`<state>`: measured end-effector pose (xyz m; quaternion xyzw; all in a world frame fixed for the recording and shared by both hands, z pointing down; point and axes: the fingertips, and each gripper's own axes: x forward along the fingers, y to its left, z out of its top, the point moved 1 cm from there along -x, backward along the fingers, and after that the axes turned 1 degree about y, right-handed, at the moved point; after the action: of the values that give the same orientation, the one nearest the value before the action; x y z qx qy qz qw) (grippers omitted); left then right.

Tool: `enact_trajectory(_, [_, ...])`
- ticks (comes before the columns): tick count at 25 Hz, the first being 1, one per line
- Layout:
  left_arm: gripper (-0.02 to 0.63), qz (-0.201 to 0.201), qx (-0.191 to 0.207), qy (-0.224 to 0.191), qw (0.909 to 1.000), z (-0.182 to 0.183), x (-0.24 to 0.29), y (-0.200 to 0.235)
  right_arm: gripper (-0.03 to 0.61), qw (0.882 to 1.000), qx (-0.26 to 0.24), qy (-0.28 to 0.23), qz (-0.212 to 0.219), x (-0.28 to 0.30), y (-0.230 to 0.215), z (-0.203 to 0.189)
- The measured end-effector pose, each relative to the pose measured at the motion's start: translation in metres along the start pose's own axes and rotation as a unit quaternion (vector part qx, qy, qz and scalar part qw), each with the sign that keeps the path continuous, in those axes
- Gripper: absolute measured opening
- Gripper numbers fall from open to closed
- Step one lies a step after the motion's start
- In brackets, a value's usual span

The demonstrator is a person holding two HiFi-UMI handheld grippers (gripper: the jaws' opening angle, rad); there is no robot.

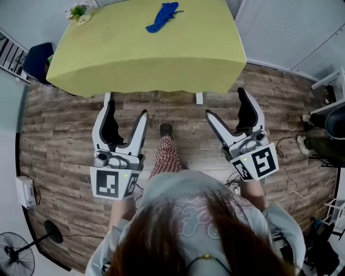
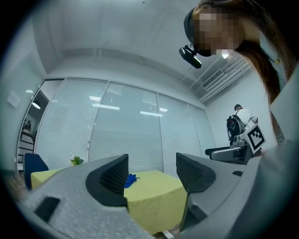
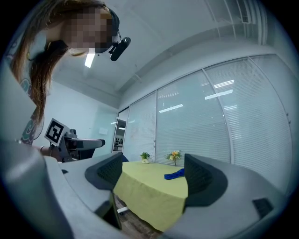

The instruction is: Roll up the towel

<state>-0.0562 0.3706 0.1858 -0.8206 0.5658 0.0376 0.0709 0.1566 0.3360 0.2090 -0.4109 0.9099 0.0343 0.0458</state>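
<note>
A crumpled blue towel (image 1: 163, 16) lies near the far edge of a table under a yellow-green cloth (image 1: 145, 54). The left gripper view shows the towel (image 2: 131, 179) small and far off, and so does the right gripper view, where the towel (image 3: 174, 174) sits on the tabletop. My left gripper (image 1: 125, 111) hangs open over the wooden floor, well short of the table. My right gripper (image 1: 226, 103) is open too, near the table's front edge, holding nothing.
A small flower pot (image 1: 78, 12) stands at the table's far left corner. A dark blue chair (image 1: 36, 60) is left of the table. A fan (image 1: 16, 255) stands on the floor at lower left, with cables and equipment (image 1: 323, 135) at right. The person's leg (image 1: 165, 156) shows between the grippers.
</note>
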Motion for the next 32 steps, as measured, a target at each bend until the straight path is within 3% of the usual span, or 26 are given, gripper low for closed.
enact_trajectory(32, [0.29, -0.037, -0.002, 0.006, 0.9993, -0.043, 0.239, 0.171, 0.4, 1.0, 0.003, 0.004, -0.021, 0.247, -0.122, -0.024])
